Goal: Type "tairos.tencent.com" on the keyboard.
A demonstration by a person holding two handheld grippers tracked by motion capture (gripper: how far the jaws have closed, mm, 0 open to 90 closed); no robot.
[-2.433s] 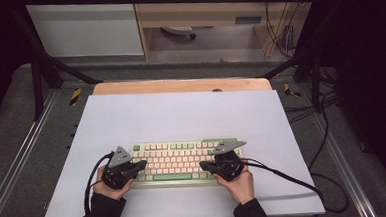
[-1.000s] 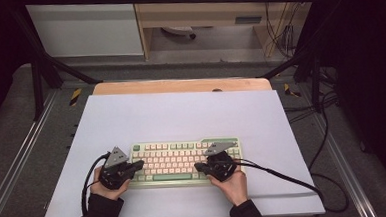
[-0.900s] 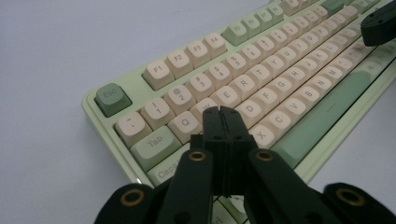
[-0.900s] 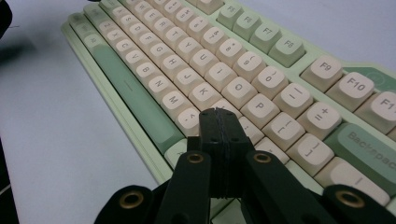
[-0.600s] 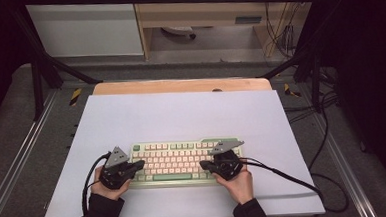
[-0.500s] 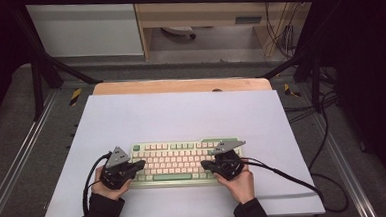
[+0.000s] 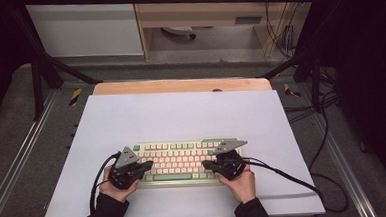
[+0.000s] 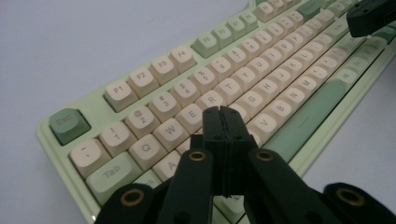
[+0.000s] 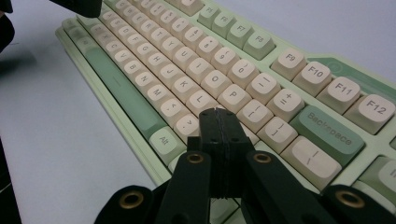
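Overhead, a green keyboard point(image 7: 181, 161) lies at the 6 o'clock side of the white tabletop point(image 7: 181, 114); the left tongs point(image 7: 149, 166) hang over its 9 o'clock end and the right tongs point(image 7: 206, 164) over its 3 o'clock end, each held in a hand. From the left gripper view, the left tongs point(image 8: 223, 112) are clenched on nothing, tips above the keys near D and F. From the right gripper view, the right tongs point(image 9: 217, 113) are likewise clenched and empty, just beside the L key point(image 9: 201, 99).
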